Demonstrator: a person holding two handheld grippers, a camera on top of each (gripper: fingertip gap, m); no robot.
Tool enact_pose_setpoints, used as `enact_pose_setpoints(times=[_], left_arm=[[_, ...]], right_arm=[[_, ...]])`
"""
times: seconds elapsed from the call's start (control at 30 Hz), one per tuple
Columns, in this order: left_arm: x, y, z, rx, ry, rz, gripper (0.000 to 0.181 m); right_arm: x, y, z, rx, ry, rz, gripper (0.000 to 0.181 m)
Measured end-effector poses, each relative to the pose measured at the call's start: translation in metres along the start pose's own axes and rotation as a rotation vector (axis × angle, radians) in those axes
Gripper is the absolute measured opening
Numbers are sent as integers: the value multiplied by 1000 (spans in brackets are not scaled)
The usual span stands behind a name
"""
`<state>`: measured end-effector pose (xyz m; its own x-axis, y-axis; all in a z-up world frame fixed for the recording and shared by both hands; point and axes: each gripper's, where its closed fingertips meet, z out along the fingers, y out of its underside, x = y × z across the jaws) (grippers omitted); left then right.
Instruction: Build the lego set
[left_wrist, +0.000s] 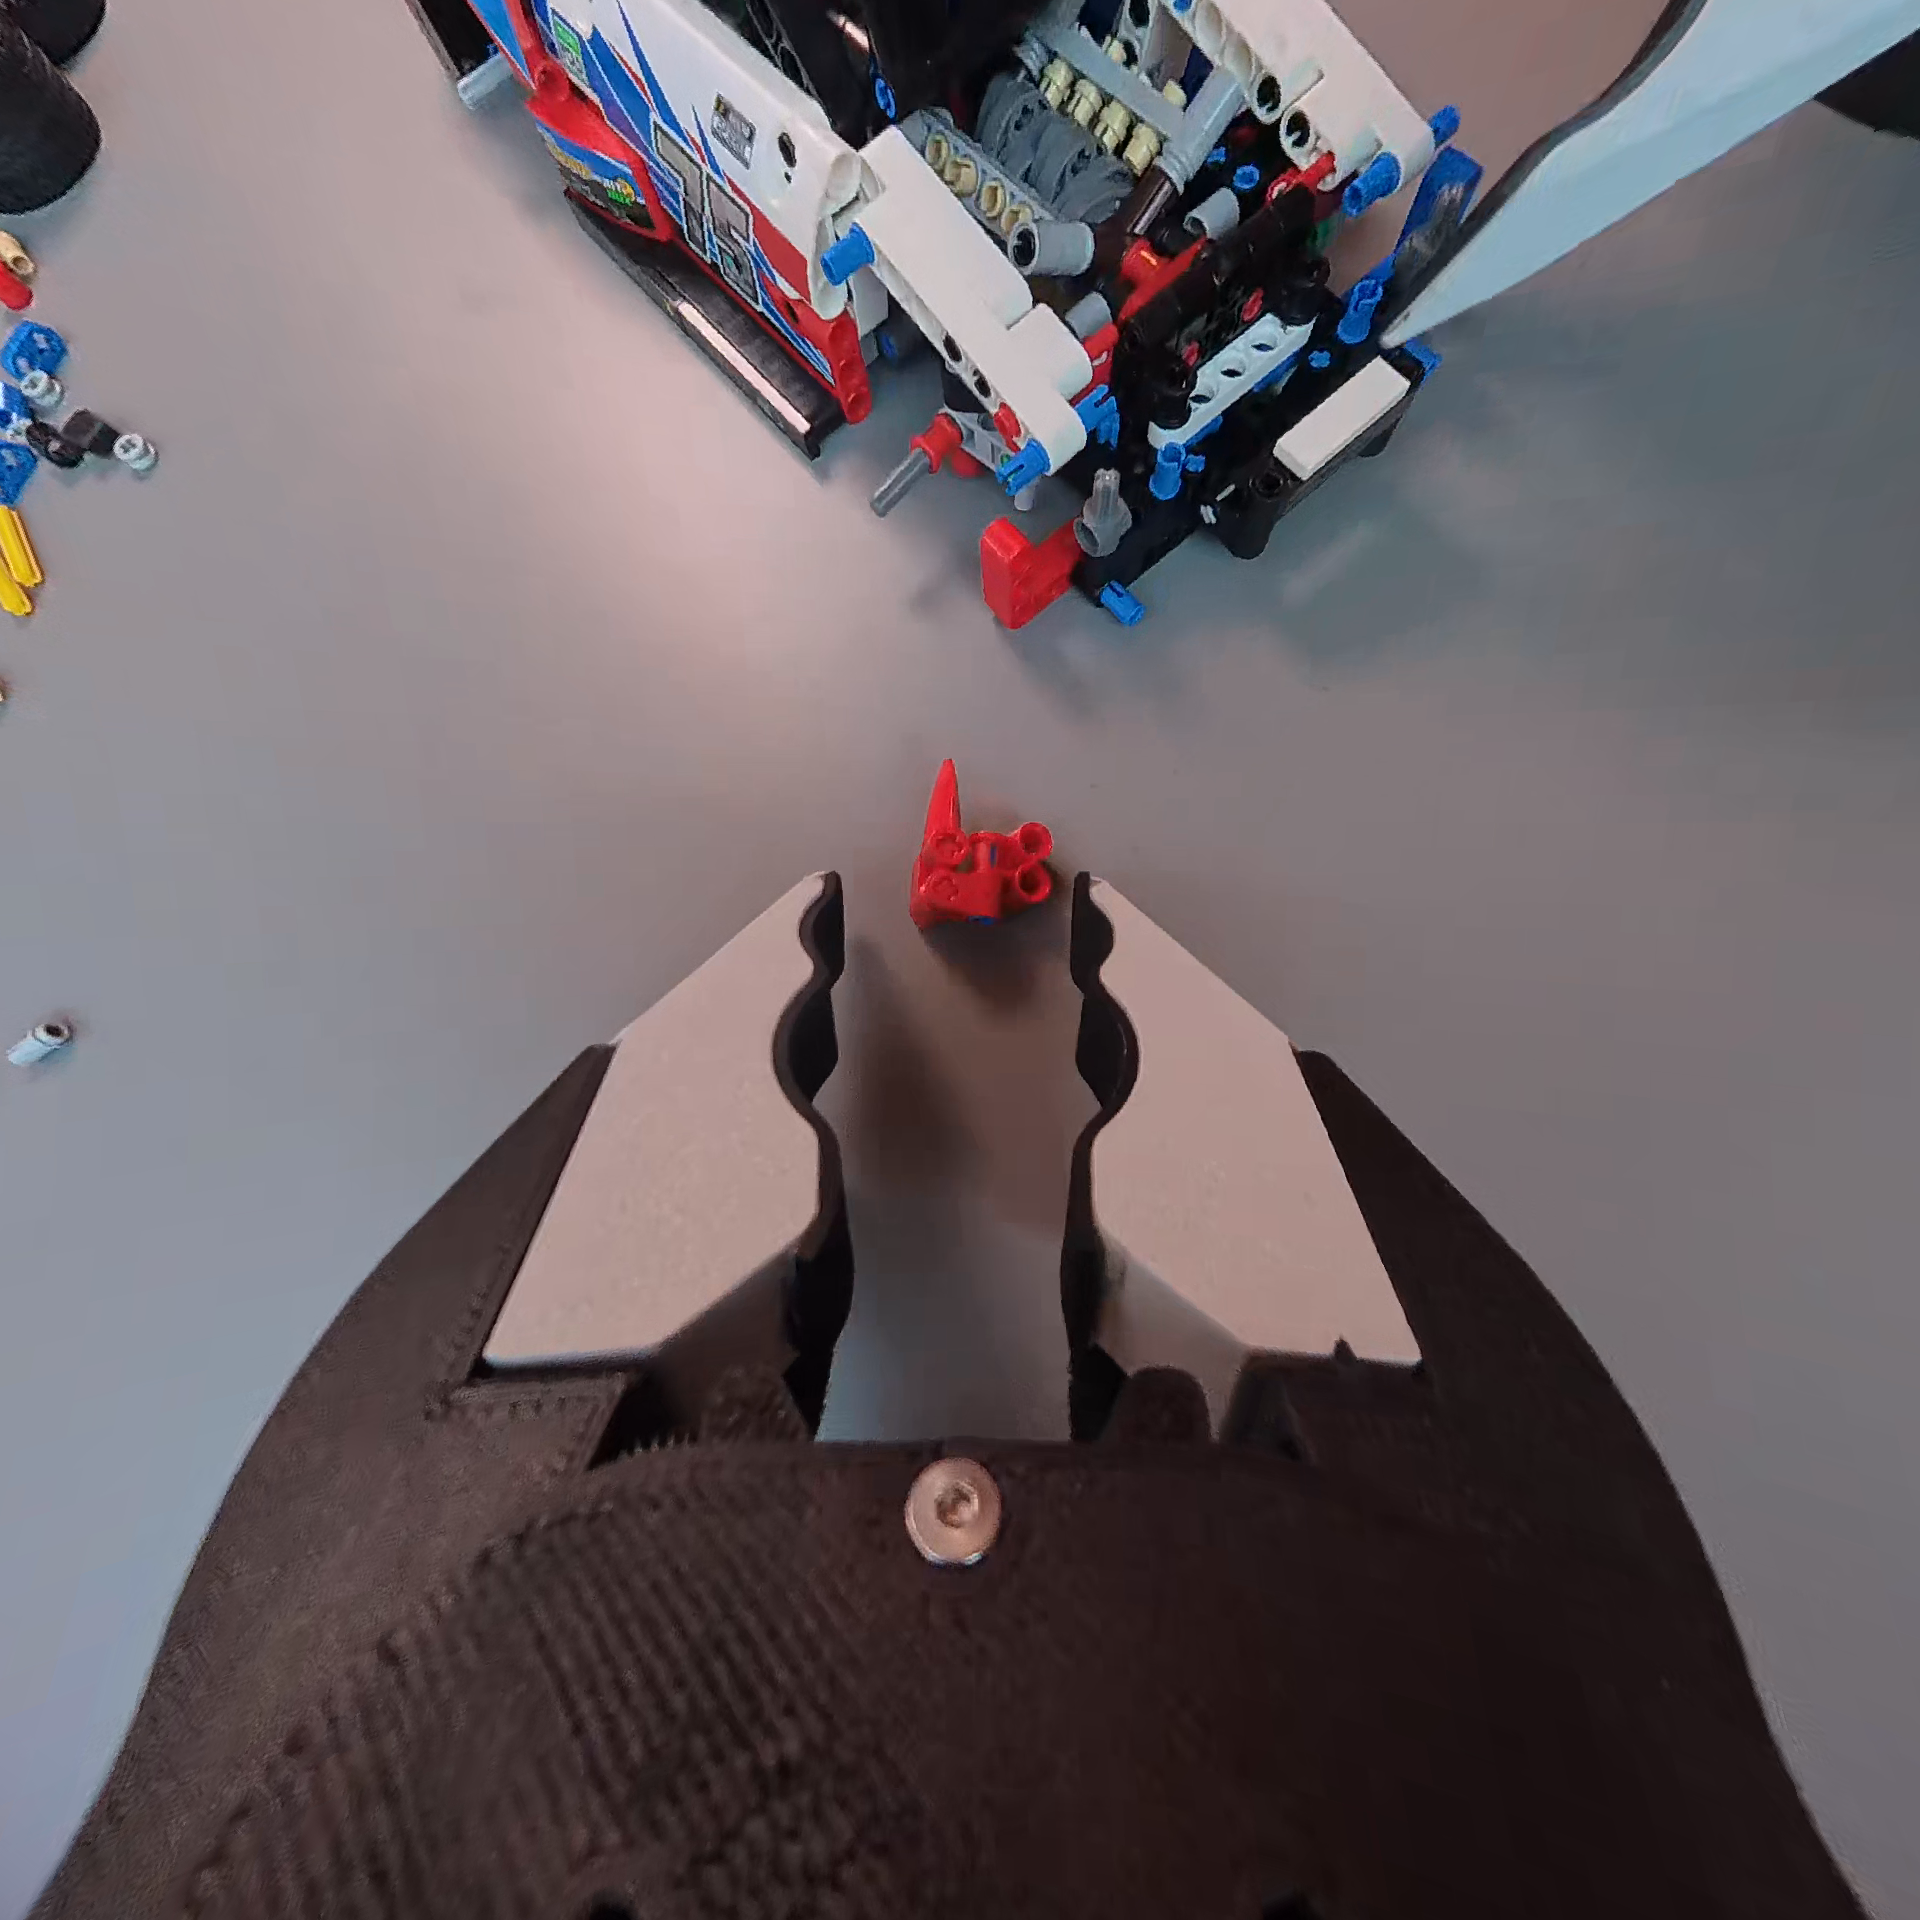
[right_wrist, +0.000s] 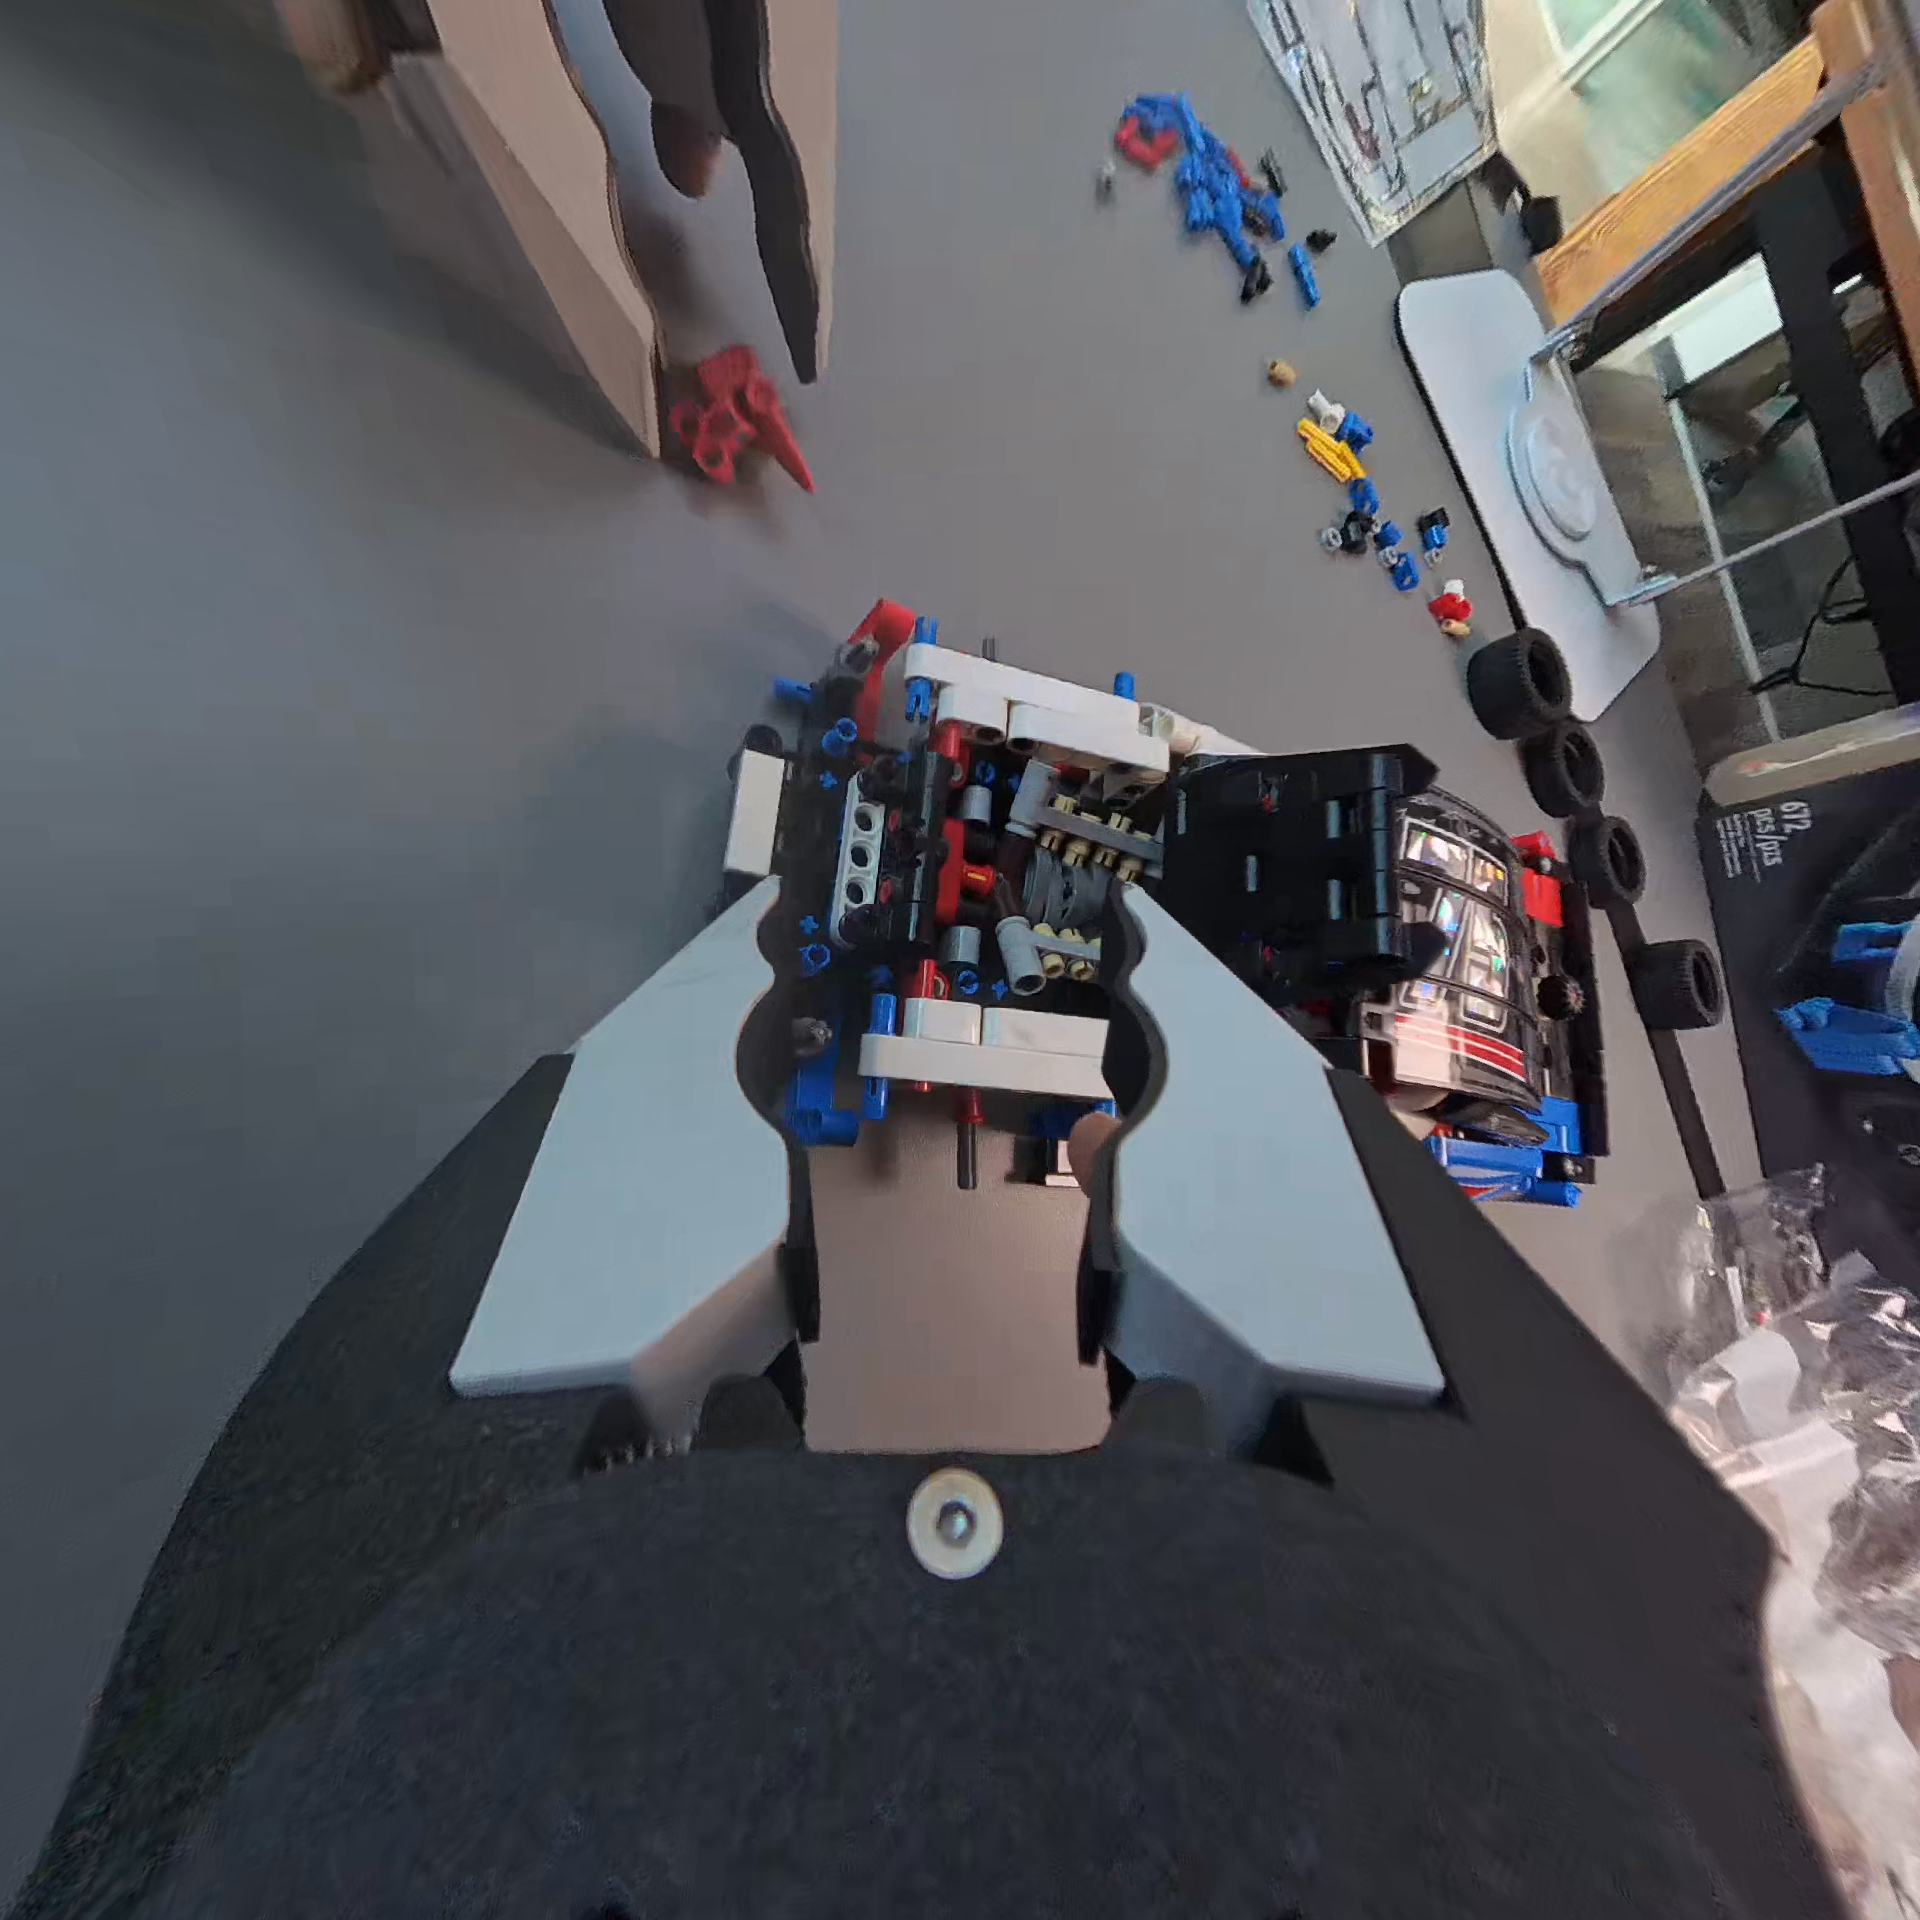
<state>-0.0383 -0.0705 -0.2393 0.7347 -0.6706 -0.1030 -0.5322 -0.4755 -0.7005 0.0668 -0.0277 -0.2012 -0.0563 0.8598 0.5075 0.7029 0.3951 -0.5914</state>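
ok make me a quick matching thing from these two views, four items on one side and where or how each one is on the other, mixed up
Things:
1. small red piece
2. left gripper
3. black tyres
4. right gripper

Places or states:
A. in a row on the table beside the car's black nose
B. jaws open, poised over the car's open engine bay
C. lying loose on the grey table, just ahead of a pair of fingertips
D. jaws open, low over the table, nothing between them

Pairs: 1-C, 2-D, 3-A, 4-B
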Motion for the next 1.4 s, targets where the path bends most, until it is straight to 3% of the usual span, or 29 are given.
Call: enact_pose_setpoints(times=[0.03,0.1,0.4,0.5,0.57,0.73,0.9,1.17,1.4], left_arm=[[-1,-2,2,-1,3,10,36],[-3,-5,6,-12,10,32,24],[-27,-22,26,12,43,48,23],[-30,-22,26,50,25,63,23],[-30,-23,22,77,16,63,23],[-21,-38,11,178,31,103,23],[14,-57,-4,313,171,142,23],[45,-64,-14,370,289,168,23],[55,-79,-36,499,391,100,24]], right_arm=[[4,4,4,-27,26,-21,54],[8,6,10,-38,28,-31,53],[60,25,35,-97,83,18,47],[75,21,36,-10,149,34,43],[69,2,30,138,113,83,34],[21,-42,21,384,-151,188,28],[6,-55,27,444,-168,97,27],[-23,-66,16,548,-268,8,3],[-21,-75,-15,702,-529,251,1]])
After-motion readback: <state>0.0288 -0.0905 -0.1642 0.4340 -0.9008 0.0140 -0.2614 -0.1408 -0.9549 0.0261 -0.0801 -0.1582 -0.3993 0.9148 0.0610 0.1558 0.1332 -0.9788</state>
